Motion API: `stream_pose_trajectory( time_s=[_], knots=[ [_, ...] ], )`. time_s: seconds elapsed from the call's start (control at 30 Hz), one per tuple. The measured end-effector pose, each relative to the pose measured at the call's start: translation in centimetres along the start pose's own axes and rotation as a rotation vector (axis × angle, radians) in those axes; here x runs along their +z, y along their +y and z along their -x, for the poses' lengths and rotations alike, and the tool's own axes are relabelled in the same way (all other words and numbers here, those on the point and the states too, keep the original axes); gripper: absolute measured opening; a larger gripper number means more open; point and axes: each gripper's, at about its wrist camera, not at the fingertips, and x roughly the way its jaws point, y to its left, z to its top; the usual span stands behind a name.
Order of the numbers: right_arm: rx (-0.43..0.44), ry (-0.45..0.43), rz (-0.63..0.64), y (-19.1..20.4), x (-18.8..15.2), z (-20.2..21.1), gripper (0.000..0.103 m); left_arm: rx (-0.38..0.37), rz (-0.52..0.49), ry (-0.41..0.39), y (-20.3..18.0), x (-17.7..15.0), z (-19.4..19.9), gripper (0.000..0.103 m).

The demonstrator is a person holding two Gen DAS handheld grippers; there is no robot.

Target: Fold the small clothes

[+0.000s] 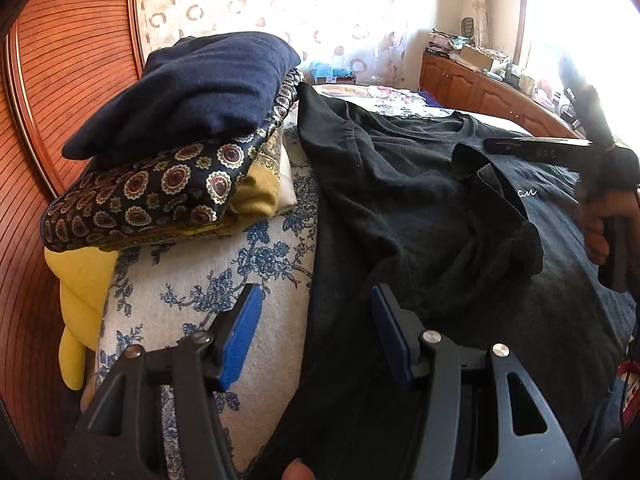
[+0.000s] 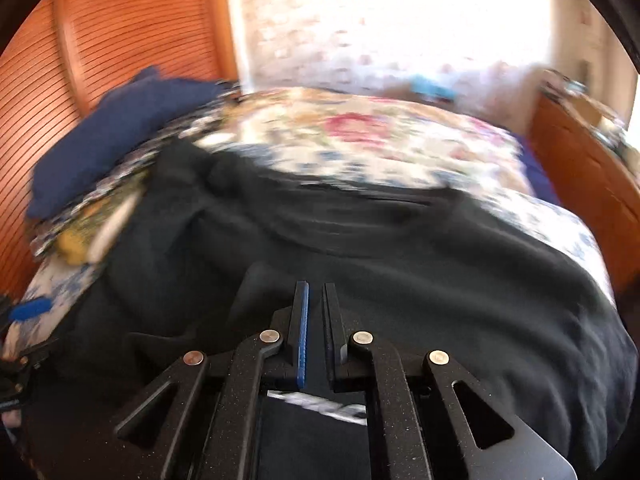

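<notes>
With your right gripper (image 2: 316,300) pressed together on nothing visible and your left gripper (image 1: 316,320) spread over the black T-shirt (image 1: 420,200) on the bed (image 1: 248,280), its edge may slip unfolded.

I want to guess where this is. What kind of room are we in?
Most likely a bedroom. There is a bed with a flowery cover, a curtain over a bright window, and a wooden cabinet along the wall. A black T-shirt is spread out on the bed.
</notes>
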Motion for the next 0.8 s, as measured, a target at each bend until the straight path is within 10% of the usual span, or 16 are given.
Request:
stream_pose_trajectory(
  time_s=[0.1,0.23,0.37,0.5,0.6,0.8],
  knots=[
    [-0.02,-0.007,-0.015,-0.4,0.1,0.6,0.006,0.005,0.003,0.013,0.0,0.1,-0.4,0.057],
    [0.087,-0.031,-0.007,0.4,0.0,1.5,0.052,0.002,0.006,0.017,0.0,0.2,-0.6,0.057],
    [0.131,0.003,0.05,3.0,0.0,0.4,0.052,-0.01,0.02,0.022,0.1,0.4,-1.0,0.057],
    [0.098,0.052,0.108,4.4,0.0,-1.7,0.051,-0.021,0.029,0.022,0.4,0.2,-1.1,0.057],
    [0.093,0.06,0.126,3.8,-0.6,-2.1,0.009,-0.024,0.032,0.021,0.5,0.2,-1.1,0.057],
    [0.001,0.02,0.036,-0.8,-1.2,0.3,0.004,-0.027,0.037,0.019,0.5,0.1,-0.9,0.057]
  ],
)
